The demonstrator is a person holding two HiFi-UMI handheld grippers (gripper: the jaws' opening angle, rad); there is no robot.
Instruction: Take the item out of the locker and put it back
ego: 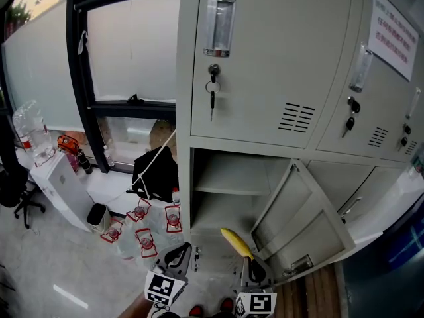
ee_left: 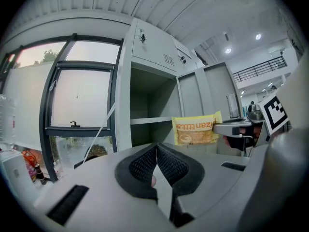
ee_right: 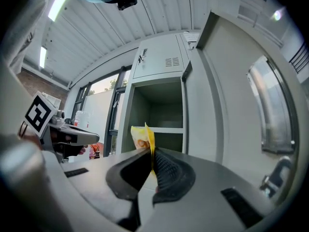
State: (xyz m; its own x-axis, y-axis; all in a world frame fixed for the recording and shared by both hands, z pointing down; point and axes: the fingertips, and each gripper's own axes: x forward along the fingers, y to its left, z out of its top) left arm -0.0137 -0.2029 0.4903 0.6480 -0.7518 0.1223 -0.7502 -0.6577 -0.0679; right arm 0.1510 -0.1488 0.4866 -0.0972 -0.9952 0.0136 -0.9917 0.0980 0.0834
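**Yellow packet pinched edge-on before the open locker**

Marker cubes of both claws sit cut off at the bottom edge of the head view, and the hands behind them are almost wholly out of frame.

The right claw is clenched on one edge of the yellow packet. From above, the packet shows only as a narrow, slanted yellow sliver, so its face cannot be made out there. In the right gripper view the right claw has its dark ribbed pads pressed on the packet, which again stands nearly edge-on, with a crinkled yellow top and a paler panel. The part inside the grip is hidden.

Its broad side shows only in the left gripper view. There the packet is a flat, rectangular yellow pouch with a serrated end, a band of orange lettering too small to read and a tan picture panel. Its lower edge is hidden behind the claw's grey body.

The left claw has its pads shut together with nothing between them, and hangs low beside the other claw.

The packet is held in the air just in front of the locker's open lower compartment, below its shelf. Whether its tip crosses the opening cannot be told. The compartment's door swings out to the right.
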